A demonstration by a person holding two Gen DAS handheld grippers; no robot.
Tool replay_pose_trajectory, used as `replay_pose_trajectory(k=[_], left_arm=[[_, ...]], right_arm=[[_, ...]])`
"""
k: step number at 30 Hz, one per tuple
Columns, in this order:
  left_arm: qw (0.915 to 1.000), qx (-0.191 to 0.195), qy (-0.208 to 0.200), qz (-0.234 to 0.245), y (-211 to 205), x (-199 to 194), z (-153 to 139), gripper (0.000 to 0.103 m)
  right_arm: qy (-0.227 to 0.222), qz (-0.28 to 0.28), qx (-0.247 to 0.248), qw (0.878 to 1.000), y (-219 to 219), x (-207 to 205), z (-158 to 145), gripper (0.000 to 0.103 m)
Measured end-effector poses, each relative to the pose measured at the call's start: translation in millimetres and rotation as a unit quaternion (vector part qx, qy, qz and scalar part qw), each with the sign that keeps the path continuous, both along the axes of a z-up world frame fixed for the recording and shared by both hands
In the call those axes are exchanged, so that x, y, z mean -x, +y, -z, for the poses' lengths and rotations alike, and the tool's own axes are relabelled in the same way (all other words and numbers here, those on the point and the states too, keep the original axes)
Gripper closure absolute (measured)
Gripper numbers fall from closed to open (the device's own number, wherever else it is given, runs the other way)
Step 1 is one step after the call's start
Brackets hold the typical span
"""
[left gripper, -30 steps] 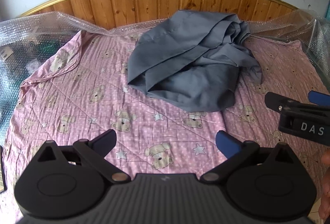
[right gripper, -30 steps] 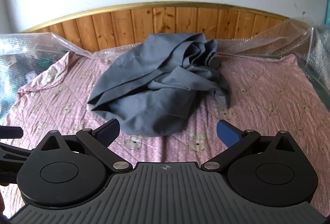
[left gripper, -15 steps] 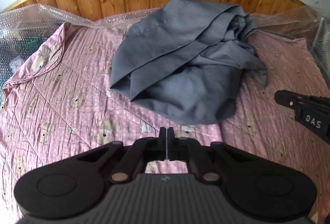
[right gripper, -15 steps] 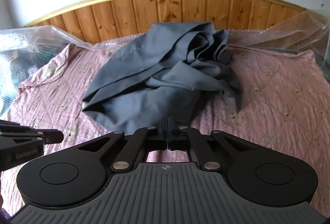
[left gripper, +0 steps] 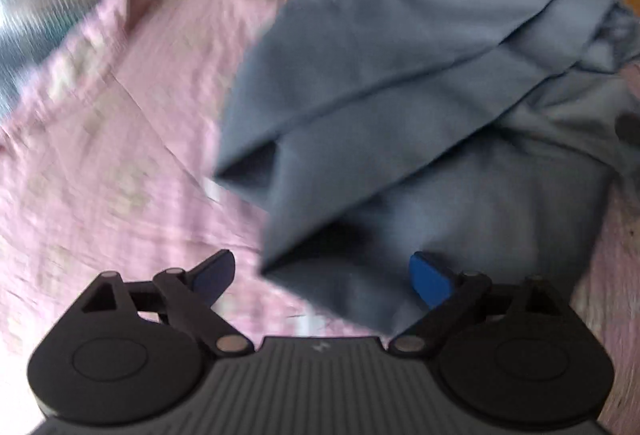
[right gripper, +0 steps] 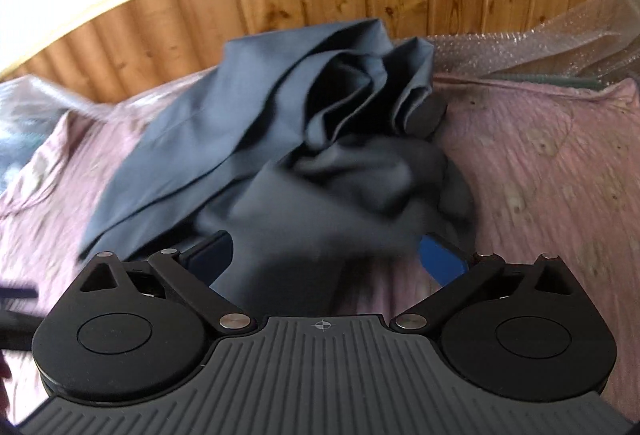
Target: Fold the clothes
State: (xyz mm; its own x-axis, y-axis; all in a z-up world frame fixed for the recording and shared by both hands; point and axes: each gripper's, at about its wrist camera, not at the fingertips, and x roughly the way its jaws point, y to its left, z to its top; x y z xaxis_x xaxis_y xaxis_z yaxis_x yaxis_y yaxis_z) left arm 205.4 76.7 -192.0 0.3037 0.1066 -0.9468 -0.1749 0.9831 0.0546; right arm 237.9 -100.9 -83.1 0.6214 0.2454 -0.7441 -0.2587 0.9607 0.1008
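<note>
Left wrist view: left gripper [left gripper: 322,275] spread apart before the grey garment [left gripper: 420,107] (blurred); right gripper [right gripper: 326,259] likewise spread, cloth between its fingers.

A crumpled grey garment [right gripper: 280,155] lies on the bed's pink patterned sheet [right gripper: 540,175]

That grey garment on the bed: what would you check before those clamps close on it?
1. Left hand-held gripper open: ok.
2. Right hand-held gripper open: ok.
3. Grey garment between the right one's fingers: ok.
4. Garment edge between the left one's fingers: ok, though blurred.
5. Garment lying flat: not ok, crumpled.
6. Pink bedspread kept out of the grip: cannot tell.
</note>
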Motion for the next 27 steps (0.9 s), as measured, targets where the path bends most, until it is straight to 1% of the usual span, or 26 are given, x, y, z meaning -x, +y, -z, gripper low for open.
replay_pose_trajectory(k=[1, 2, 3, 4, 5, 6, 7, 8, 9, 10, 11, 12, 13, 14, 15, 17, 18, 20, 21, 22, 23, 24, 25, 26, 27], left_arm=[[1.0, 0.007, 0.005, -0.003, -2.5, -4.9, 9.2, 0.007], [0.9999, 0.006, 0.007, -0.005, -6.5, -10.4, 16.7, 0.007], [1.0, 0.001, 0.004, -0.002, -10.5, -14.3, 18.7, 0.009], [1.0, -0.004, 0.0, 0.002, -14.6, -18.2, 20.6, 0.023], [0.9999, 0.001, -0.012, 0.007, -17.4, -19.3, 17.8, 0.036], [0.9997, -0.001, -0.025, 0.005, -18.8, -19.0, 12.1, 0.081], [0.9991, -0.016, -0.04, -0.003, -17.9, -18.3, 4.2, 0.096], [0.9983, -0.001, -0.057, -0.011, -11.1, -17.7, -6.9, 0.096], [0.9961, 0.019, -0.082, -0.027, -0.6, -14.6, -21.4, 0.098], [0.9931, 0.029, -0.108, -0.034, 9.0, -10.7, -38.5, 0.098], [0.9902, 0.031, -0.132, -0.032, 15.6, -6.0, -55.8, 0.099], [0.9867, 0.033, -0.156, -0.03, 22.2, -1.2, -73.2, 0.1], [0.9826, 0.034, -0.18, -0.028, 28.8, 3.6, -90.6, 0.1], [0.9789, 0.028, -0.201, -0.025, 33.9, 10.7, -108.8, 0.1], [0.9746, 0.022, -0.222, -0.023, 39.0, 17.9, -127.0, 0.101], [0.9657, 0.014, -0.258, -0.023, 47.5, 35.8, -159.0, 0.101], [0.9613, 0.011, -0.274, -0.025, 50.4, 45.9, -172.6, 0.101], [0.952, -0.006, -0.304, -0.03, 51.5, 62.2, -191.6, 0.101], [0.9486, -0.023, -0.314, -0.033, 50.0, 64.5, -196.0, 0.101], [0.9483, -0.039, -0.313, -0.038, 46.6, 68.1, -194.0, 0.101], [0.9546, -0.053, -0.29, -0.043, 43.4, 64.4, -177.9, 0.101], [0.9603, -0.066, -0.267, -0.046, 40.2, 60.6, -161.4, 0.101], [0.9741, -0.06, -0.214, -0.04, 41.0, 53.9, -130.3, 0.101], [0.9849, -0.054, -0.161, -0.034, 41.8, 47.3, -99.2, 0.101], [0.9917, -0.048, -0.115, -0.033, 43.4, 49.2, -73.4, 0.101]], right_arm=[[0.0, 0.002, 0.005, 1.0, 2.6, -14.7, 10.6, 0.002], [0.005, 0.002, 0.014, 1.0, 4.6, -27.0, 21.8, 0.002], [0.012, 0.0, 0.019, 1.0, 6.2, -37.8, 32.7, 0.002], [0.021, -0.011, 0.013, 1.0, 6.4, -46.7, 43.6, 0.01], [0.023, -0.02, 0.0, 1.0, 4.1, -50.6, 48.8, 0.013], [0.026, -0.022, -0.012, 0.999, -1.6, -51.4, 46.1, 0.021], [0.029, -0.023, -0.024, 0.999, -8.0, -51.8, 42.0, 0.038], [0.032, -0.024, -0.036, 0.999, -14.3, -52.2, 37.9, 0.047], [0.035, -0.024, -0.048, 0.998, -20.7, -52.5, 33.8, 0.065], [0.038, -0.025, -0.06, 0.997, -27.0, -52.9, 29.6, 0.076], [0.041, -0.026, -0.072, 0.996, -33.4, -53.3, 25.5, 0.08], [0.044, -0.027, -0.084, 0.995, -39.8, -53.6, 21.4, 0.086], [0.042, -0.027, -0.095, 0.994, -44.9, -50.8, 13.8, 0.09], [0.038, -0.028, -0.104, 0.993, -48.8, -46.5, 4.7, 0.091], [0.034, -0.03, -0.112, 0.993, -51.2, -41.4, -5.4, 0.095], [0.027, -0.036, -0.136, 0.99, -55.7, -29.8, -28.1, 0.096], [0.028, -0.038, -0.148, 0.988, -56.0, -24.5, -36.6, 0.097], [0.031, -0.043, -0.164, 0.985, -54.9, -11.7, -49.7, 0.097], [0.032, -0.046, -0.171, 0.984, -54.3, -5.2, -56.0, 0.097], [0.037, -0.045, -0.174, 0.983, -52.1, -0.1, -57.0, 0.097], [0.044, -0.044, -0.176, 0.982, -49.5, 4.6, -56.8, 0.101], [0.053, -0.042, -0.166, 0.984, -46.1, 7.7, -49.3, 0.101], [0.064, -0.04, -0.152, 0.985, -42.7, 10.3, -40.1, 0.101], [0.082, -0.04, -0.131, 0.987, -38.6, 13.5, -24.5, 0.1], [0.103, -0.037, -0.109, 0.988, -37.8, 14.8, -7.6, 0.096]])
